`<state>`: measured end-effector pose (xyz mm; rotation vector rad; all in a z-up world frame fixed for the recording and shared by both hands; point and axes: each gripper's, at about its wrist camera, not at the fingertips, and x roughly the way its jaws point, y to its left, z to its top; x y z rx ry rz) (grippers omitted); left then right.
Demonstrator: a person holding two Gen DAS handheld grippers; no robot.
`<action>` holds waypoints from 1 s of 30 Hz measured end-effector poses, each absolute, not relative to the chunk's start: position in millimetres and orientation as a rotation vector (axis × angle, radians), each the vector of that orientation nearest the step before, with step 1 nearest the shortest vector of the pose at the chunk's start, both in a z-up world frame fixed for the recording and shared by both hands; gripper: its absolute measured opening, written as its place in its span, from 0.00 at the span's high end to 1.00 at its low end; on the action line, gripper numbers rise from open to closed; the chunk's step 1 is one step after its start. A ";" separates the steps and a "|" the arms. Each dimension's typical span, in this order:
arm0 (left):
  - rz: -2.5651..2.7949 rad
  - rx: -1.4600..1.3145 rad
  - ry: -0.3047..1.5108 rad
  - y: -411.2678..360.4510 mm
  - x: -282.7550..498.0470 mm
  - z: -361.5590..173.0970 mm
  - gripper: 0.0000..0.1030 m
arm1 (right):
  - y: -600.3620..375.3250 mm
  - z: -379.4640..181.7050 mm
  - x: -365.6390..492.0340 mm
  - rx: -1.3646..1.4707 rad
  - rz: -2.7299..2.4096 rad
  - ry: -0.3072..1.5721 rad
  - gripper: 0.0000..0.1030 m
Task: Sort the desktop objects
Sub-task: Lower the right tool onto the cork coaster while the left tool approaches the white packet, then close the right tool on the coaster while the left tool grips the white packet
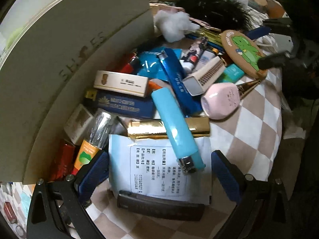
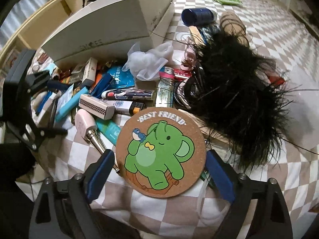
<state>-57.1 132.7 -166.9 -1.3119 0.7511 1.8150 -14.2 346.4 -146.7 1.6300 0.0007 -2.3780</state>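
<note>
My left gripper (image 1: 160,156) is open above a heap of small items. Between its blue fingers (image 1: 93,171) lie a white printed packet (image 1: 139,169), a light-blue lighter (image 1: 175,127) slanting across it, and a dark brown lighter (image 1: 159,206) nearest the camera. My right gripper (image 2: 159,153) is also open. A round cork coaster (image 2: 161,153) with a green elephant lies flat between its pads, its edges close to both. In the left wrist view that coaster (image 1: 243,53) sits at the far right of the heap.
A grey-white shoe box (image 1: 59,69) walls off the left side (image 2: 103,25). A black feather bundle (image 2: 235,91) spreads to the right of the coaster. A pink brush (image 1: 221,101), a blue long box (image 1: 179,81), a gold box (image 1: 199,126) and white cotton (image 1: 173,24) lie on the checked cloth (image 1: 249,131).
</note>
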 end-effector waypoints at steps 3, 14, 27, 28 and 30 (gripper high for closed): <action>1.812 -1.311 0.759 133.4 -57.7 -167.5 0.00 | 342.7 -147.0 -12.4 1.622 -2.379 0.052 0.08; 1.752 -1.310 0.824 132.8 -35.8 -166.8 0.05 | 332.8 -144.9 -15.0 1.598 -2.395 0.159 0.00; 1.789 -1.343 0.731 117.4 -28.4 -154.9 0.15 | 317.1 -157.4 -19.5 1.625 -2.412 0.296 0.00; 1.792 -1.343 0.727 116.4 -28.1 -153.7 0.15 | 317.4 -158.5 -20.7 1.631 -2.413 0.298 0.00; 1.805 -1.339 0.706 113.4 -29.0 -148.7 0.20 | 317.9 -160.6 -23.1 1.643 -2.416 0.301 0.00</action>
